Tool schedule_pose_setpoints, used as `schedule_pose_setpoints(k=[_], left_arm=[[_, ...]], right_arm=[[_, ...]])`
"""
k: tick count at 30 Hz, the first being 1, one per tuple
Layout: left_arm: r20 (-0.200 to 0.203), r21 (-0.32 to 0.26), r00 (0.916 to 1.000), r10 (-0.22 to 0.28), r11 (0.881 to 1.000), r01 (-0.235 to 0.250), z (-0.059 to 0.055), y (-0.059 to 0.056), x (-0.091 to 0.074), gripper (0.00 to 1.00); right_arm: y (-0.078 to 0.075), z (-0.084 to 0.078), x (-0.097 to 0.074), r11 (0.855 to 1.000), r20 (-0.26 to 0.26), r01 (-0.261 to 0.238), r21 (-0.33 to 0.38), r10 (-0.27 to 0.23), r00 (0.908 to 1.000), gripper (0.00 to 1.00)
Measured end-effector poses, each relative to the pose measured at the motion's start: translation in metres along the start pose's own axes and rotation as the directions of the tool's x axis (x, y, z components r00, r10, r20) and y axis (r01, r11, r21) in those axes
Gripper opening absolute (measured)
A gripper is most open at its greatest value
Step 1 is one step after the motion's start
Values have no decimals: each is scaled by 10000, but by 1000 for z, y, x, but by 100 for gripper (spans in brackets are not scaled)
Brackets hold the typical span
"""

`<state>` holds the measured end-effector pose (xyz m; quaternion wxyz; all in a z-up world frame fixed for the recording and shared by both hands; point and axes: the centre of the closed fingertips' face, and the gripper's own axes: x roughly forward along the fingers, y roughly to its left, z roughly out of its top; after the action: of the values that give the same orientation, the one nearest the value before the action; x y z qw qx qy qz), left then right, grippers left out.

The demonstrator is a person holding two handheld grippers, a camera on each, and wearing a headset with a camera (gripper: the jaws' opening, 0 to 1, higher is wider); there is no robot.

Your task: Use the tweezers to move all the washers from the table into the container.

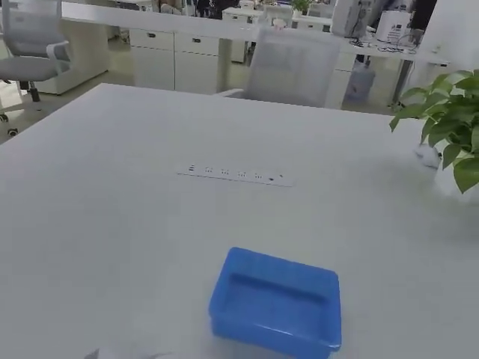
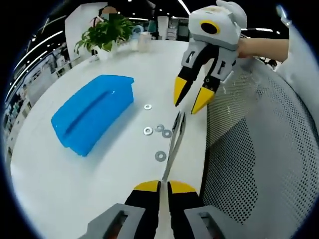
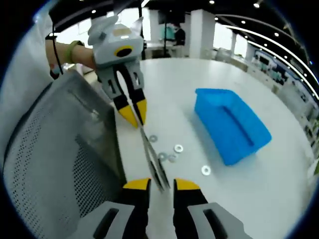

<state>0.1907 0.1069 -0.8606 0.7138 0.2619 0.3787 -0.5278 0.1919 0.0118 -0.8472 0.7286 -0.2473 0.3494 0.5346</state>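
Left tongs (image 2: 162,184) clench tweezers (image 2: 173,142); right tongs (image 3: 162,183) gape, seemingly straddling their tips, washers (image 2: 148,130) and mesh chair (image 2: 249,149) alongside.

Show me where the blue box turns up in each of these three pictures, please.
Head view: the box sits at bottom centre, close to the lower edge.
Left gripper view: the box lies left of centre.
Right gripper view: the box lies right of centre.
Shared landmark: the white table it rests on.
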Motion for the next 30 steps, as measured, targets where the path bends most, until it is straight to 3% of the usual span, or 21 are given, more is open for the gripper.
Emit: schedule_pose_setpoints(k=[3,6,14,18,24,30], left_arm=[[-12,401,10000,70,9992,-70,3,2,1,0],[-28,333,10000,-87,9994,88,4,3,4,0],[-207,1020,9993,-317,9942,337,4,2,3,0],[-42,1338,9995,-322,9905,324,10,-1,-5,0],[535,1680,9968,-599,9845,501,26,-10,-25,0],[643,2065,9960,-619,9773,474,40,-17,-45,0]], right_arm=[[-2,1,3,9998,-20,-108,-193,108,9999,14],[-3,0,6,9993,-86,-218,-315,215,9997,13],[1,-3,12,9953,-291,-625,-745,605,9977,11],[2,-4,13,9939,-278,-677,-865,655,9975,10],[4,-2,15,9890,-261,-689,-1308,660,9975,9],[13,7,17,9796,-156,-880,-1805,866,9961,7]])
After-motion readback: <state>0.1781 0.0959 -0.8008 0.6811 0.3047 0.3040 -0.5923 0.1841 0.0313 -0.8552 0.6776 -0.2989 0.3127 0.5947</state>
